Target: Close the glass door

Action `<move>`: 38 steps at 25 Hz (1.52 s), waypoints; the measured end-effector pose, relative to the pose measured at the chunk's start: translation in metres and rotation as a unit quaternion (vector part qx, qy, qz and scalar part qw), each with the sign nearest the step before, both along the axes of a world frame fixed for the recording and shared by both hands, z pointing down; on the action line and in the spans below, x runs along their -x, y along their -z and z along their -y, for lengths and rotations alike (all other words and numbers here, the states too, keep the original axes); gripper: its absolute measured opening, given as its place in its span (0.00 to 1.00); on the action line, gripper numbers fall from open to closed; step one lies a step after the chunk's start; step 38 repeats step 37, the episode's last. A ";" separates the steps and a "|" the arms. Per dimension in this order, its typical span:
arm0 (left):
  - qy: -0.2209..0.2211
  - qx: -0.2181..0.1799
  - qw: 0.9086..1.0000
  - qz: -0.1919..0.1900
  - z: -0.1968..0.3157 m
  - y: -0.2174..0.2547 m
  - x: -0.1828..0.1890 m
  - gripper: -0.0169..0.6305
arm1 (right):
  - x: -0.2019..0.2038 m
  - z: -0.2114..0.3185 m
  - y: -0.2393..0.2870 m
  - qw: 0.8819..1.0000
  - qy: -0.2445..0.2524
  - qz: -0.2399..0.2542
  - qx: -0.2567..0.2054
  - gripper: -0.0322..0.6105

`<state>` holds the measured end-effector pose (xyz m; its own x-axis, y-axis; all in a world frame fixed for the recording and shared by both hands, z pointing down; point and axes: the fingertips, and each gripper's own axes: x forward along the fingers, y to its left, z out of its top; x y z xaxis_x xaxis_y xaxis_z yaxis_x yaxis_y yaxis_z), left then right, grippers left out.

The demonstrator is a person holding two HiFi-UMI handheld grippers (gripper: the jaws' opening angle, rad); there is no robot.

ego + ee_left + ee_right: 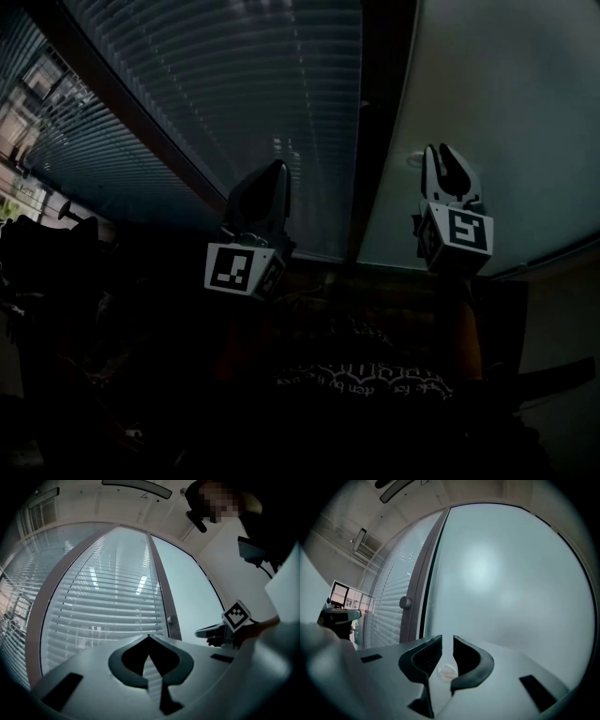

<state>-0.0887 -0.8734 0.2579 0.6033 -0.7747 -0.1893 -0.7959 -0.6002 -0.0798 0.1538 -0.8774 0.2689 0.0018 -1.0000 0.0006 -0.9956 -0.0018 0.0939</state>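
A frosted glass door (487, 103) stands right of a dark upright frame (375, 131). The door fills most of the right gripper view (501, 583). My right gripper (446, 157) points level at this door. Its jaws stand close together, shut on a small clear knob (447, 671) on the glass. From the left gripper view the right gripper (206, 632) shows at the frosted panel. My left gripper (274, 183) is held before the panel with blinds (234, 84). Its fingertips meet with nothing between them (149, 638).
A round grey knob (405, 603) sits on the frame between the blinds panel and the door, and it also shows as a grey knob (171, 619) in the left gripper view. The person's body and sleeve (281, 602) stand at the right. Windows (28, 122) lie far left.
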 end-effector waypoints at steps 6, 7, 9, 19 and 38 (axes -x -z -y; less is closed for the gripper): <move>-0.010 -0.001 1.000 -0.004 -0.014 0.003 -0.010 0.03 | -0.003 -0.027 0.016 0.999 0.011 0.016 -0.031 0.05; -0.010 -0.001 1.000 -0.004 -0.016 0.001 -0.011 0.03 | -0.002 -0.030 0.014 0.999 0.011 0.013 -0.032 0.05; -0.010 -0.001 1.000 -0.002 -0.021 -0.009 -0.010 0.03 | 0.001 -0.037 0.004 0.999 0.016 0.010 -0.032 0.05; -0.002 -0.008 1.000 -0.005 -0.050 0.013 -0.014 0.03 | 0.021 -0.069 0.031 0.998 0.052 -0.010 -0.037 0.05; 0.003 -0.009 1.000 0.000 -0.084 0.016 -0.020 0.03 | 0.017 -0.092 0.031 0.997 0.064 -0.018 -0.027 0.05</move>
